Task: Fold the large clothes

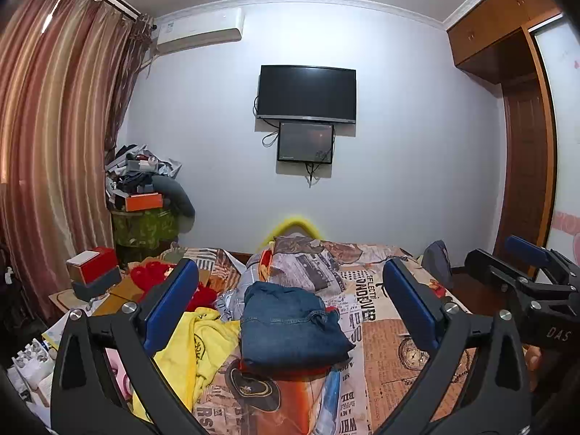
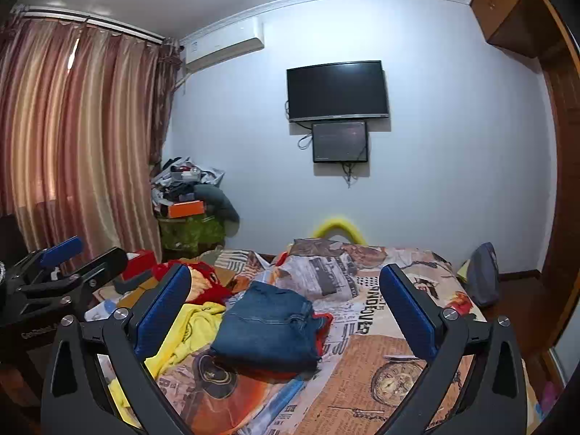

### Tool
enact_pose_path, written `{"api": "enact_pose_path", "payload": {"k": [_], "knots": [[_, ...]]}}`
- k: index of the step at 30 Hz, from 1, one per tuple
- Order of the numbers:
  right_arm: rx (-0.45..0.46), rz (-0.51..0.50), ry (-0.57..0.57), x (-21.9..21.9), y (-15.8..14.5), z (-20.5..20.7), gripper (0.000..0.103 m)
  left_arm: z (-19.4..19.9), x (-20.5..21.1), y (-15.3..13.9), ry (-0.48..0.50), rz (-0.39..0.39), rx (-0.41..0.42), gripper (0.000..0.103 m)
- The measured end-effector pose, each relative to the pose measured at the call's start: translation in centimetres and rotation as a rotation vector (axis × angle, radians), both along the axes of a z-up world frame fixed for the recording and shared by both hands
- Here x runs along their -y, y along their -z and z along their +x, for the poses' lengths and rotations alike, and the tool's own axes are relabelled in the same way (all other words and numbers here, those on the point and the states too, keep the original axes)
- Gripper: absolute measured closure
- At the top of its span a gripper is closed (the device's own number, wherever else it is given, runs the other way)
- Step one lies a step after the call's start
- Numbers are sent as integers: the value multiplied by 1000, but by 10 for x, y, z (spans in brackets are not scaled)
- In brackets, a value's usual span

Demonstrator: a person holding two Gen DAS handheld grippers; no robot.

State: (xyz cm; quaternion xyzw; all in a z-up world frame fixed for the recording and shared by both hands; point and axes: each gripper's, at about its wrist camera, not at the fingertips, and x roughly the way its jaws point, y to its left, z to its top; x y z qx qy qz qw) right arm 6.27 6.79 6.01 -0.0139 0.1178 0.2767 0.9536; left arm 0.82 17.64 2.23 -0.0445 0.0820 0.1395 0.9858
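Your left gripper [image 1: 286, 301] hangs over the bed [image 1: 395, 355], jaws wide, holding nothing. The yellow top [image 1: 203, 344] lies crumpled by the bed's left edge. Just right of it, mid-bed, sit the folded jeans [image 1: 290, 326], long axis toward the TV [image 1: 306, 94] wall. Your right gripper [image 2: 286, 308] gapes empty too.

pale wall [image 1: 398, 108] | striped curtains [image 1: 54, 127] | wall TV [image 1: 306, 94] | air conditioner [image 1: 199, 30] | wooden wardrobe [image 1: 507, 36]
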Motion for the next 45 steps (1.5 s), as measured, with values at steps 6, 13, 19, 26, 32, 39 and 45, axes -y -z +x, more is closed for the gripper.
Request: {"api": "enact_pose_path", "payload": {"k": [6, 13, 19, 26, 32, 39, 45], "knots": [[-40, 16, 6, 7, 3, 2, 0, -1, 1, 4, -10, -5, -16, 1], [-47, 5, 11, 9, 5, -2, 0, 2, 7, 6, -18, 5, -27, 1], [-48, 3, 11, 11, 5, -5, 0, 2, 9, 7, -11, 7, -31, 1], [-53, 13, 16, 15, 3, -5, 0, 4, 11, 7, -6, 21, -32, 1], [-69, 19, 16, 20, 2, -2, 0, 4, 13, 6, 4, 29, -27, 1], [-79, 22, 16, 22, 3, 0, 0, 7, 15, 9, 13, 28, -38, 1], [-82, 15, 19, 22, 6, 1, 0, 9, 13, 9, 17, 24, -44, 1]]}}
